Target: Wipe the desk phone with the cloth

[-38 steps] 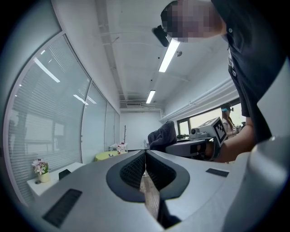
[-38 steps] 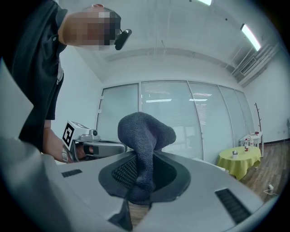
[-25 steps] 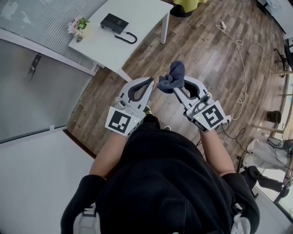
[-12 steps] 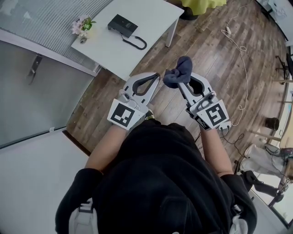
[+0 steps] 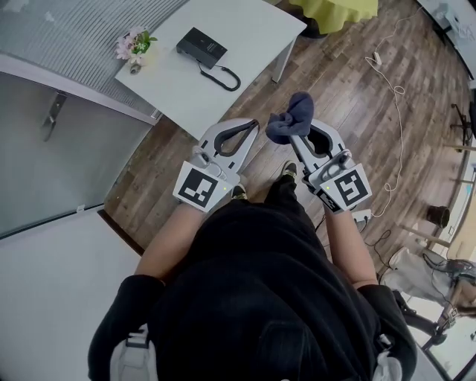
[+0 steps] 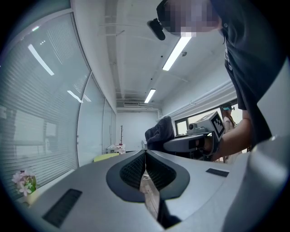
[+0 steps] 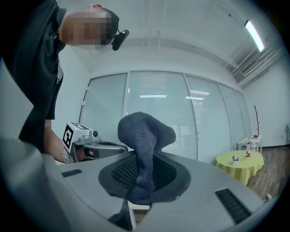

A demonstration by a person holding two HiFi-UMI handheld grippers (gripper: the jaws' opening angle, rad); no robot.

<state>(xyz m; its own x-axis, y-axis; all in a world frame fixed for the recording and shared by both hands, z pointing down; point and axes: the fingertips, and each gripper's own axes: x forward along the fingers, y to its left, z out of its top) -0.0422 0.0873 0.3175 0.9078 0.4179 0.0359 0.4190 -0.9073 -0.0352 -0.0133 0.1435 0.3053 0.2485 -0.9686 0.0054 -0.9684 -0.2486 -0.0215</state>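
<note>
The black desk phone [image 5: 201,44] with its coiled cord lies on the white table [image 5: 245,30] at the top of the head view, far ahead of both grippers. My right gripper [image 5: 291,135] is shut on a dark blue cloth [image 5: 290,117], which bunches above its jaws [image 7: 146,136]. My left gripper [image 5: 253,123] is shut with nothing between its jaws, its tips meeting in the left gripper view [image 6: 145,153]. Both grippers are held close in front of the person's body, over the wooden floor, pointing upward.
A small vase of flowers [image 5: 134,43] stands at the table's left end. A glass partition [image 5: 59,141] runs along the left. A round yellow-green table [image 5: 338,11] stands beyond the white table. A white cable [image 5: 394,89] trails over the floor at right.
The view has shifted forward, so the white table and phone sit slightly nearer. Both grippers keep their pose, the right one still clamping the cloth.
</note>
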